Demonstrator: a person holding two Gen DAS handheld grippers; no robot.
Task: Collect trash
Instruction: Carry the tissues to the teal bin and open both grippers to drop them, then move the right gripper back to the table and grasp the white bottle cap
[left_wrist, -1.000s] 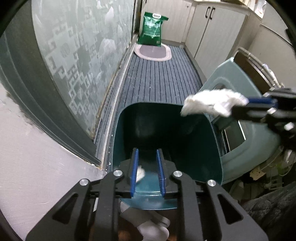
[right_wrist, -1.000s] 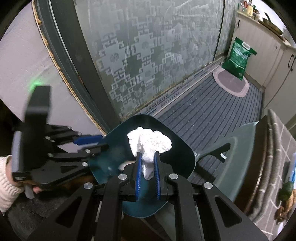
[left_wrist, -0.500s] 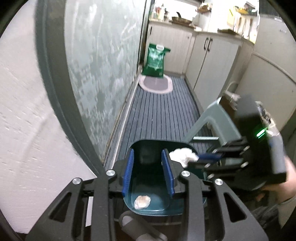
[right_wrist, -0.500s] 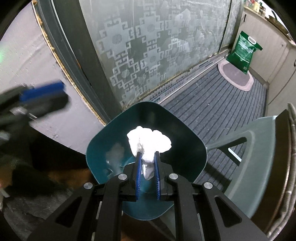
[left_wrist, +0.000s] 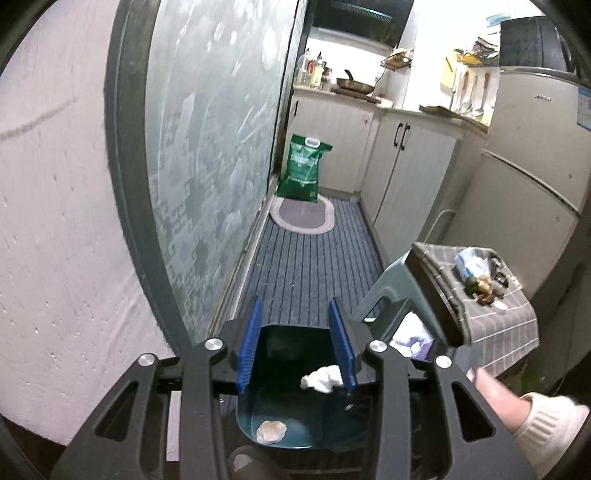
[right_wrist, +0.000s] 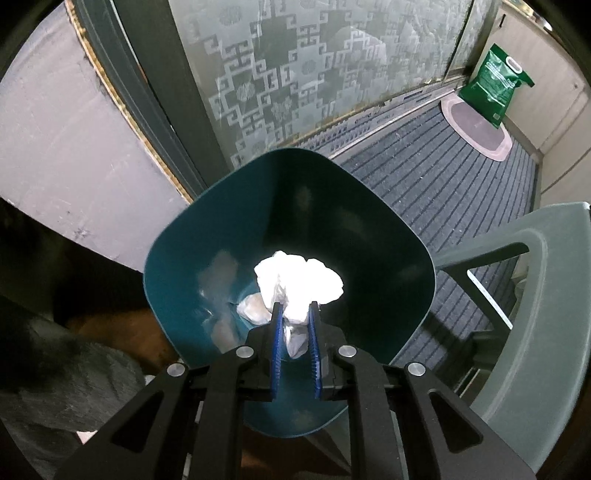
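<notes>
Bin (right_wrist: 388, 280), directly below the right claw (right_wrist: 295, 325): deep teal plastic, rounded-square mouth, smooth glossy walls that catch a pale reflection. It stands on ribbed grey floor matting, just beside a frosted patterned glass door. A pale green plastic stool (right_wrist: 546, 295) sits to the claw's right.

White tissue wad (right_wrist: 299, 280): crumpled, soft, irregular, bright against the dark bin. It sits between the right claw's blue ribbed pads and bulges out beyond the tips, over the bin's mouth. The jaws are opening; the pads stand near the wad's lower sides, and the paper looks barely pinched, if at all (hard to tell whether it has let go).

Smaller scrap (right_wrist: 253, 308), off-white and flattish, lies on the bin floor just left of the right claw's tips. The left view shows it too, low in the bin.

Left claw (left_wrist: 297, 347): jaws apart and opening, nothing between them. The bin lies below and beyond its tips.

Step in hand, as I judge it: dropping the wad. To do it well, keep the right claw centred over the mouth and pointing down, let the jaws part enough for the paper to fall free. Tissue can snag on ribbed pads, so a small shake may help. Keep the left claw clear of the mouth.
</notes>
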